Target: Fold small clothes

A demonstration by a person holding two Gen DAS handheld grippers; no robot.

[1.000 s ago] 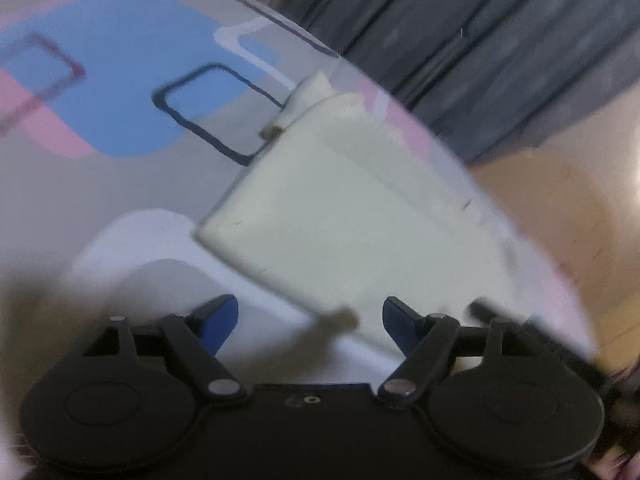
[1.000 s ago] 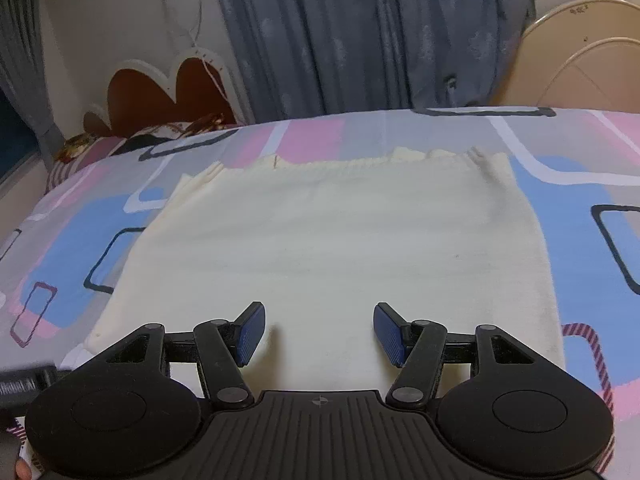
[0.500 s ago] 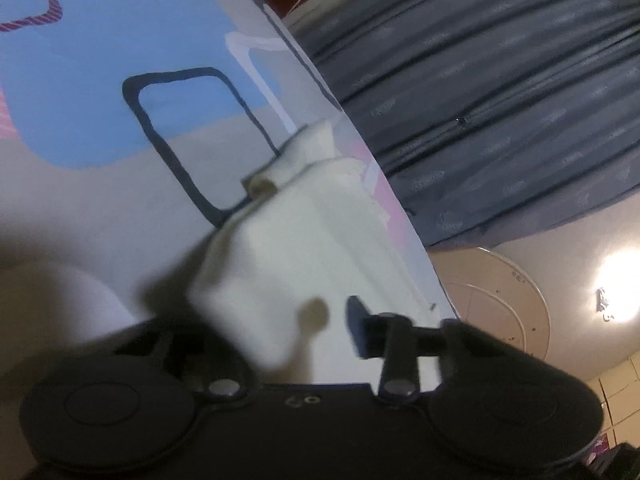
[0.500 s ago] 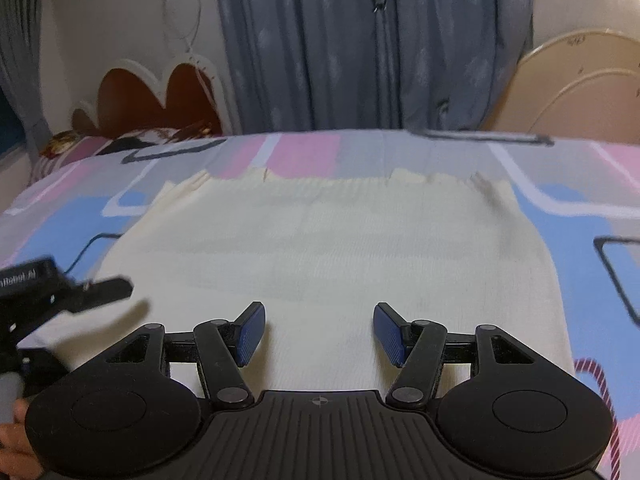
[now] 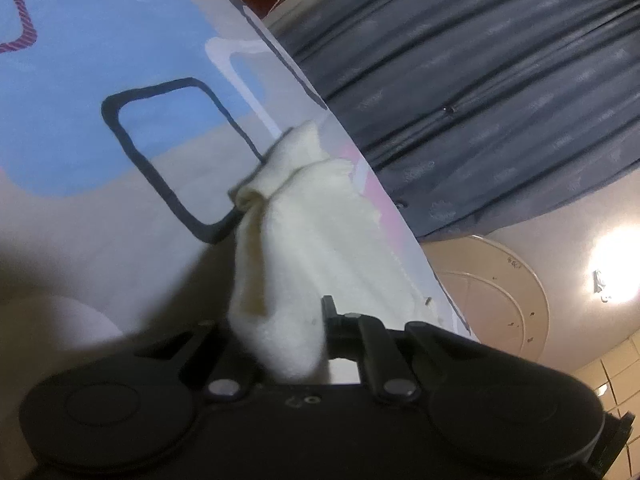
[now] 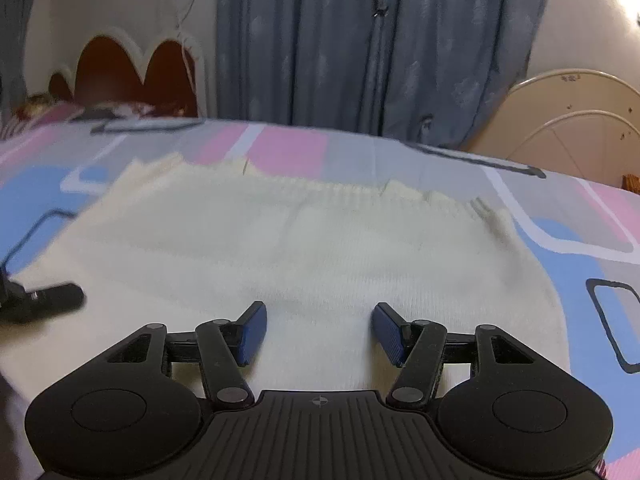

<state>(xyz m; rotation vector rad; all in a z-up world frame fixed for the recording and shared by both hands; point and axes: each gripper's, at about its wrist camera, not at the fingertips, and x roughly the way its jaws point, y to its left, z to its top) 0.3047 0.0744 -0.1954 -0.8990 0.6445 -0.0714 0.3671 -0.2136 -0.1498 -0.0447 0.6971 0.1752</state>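
Observation:
A cream knitted garment [image 6: 304, 240] lies spread flat on the patterned bed cover [image 6: 580, 224]. My right gripper [image 6: 318, 332] is open and empty, low over the garment's near edge. My left gripper [image 5: 288, 332] is shut on the garment's near left corner [image 5: 280, 320] and lifts it, so the cloth [image 5: 316, 216] bunches and hangs into the jaws. The left finger is hidden by the cloth. The left gripper's tip [image 6: 52, 298] shows at the garment's left edge in the right wrist view.
Grey-blue curtains [image 6: 360, 40] hang behind the bed. A brown scalloped headboard [image 6: 132, 76] stands at the far left. A beige round-backed piece of furniture [image 6: 580, 120] stands at the right. A bright lamp [image 5: 616, 264] glares in the left wrist view.
My left gripper closed on the garment's corner and tilted up, lifting the cloth. My right gripper dropped lower toward the garment and stayed open.

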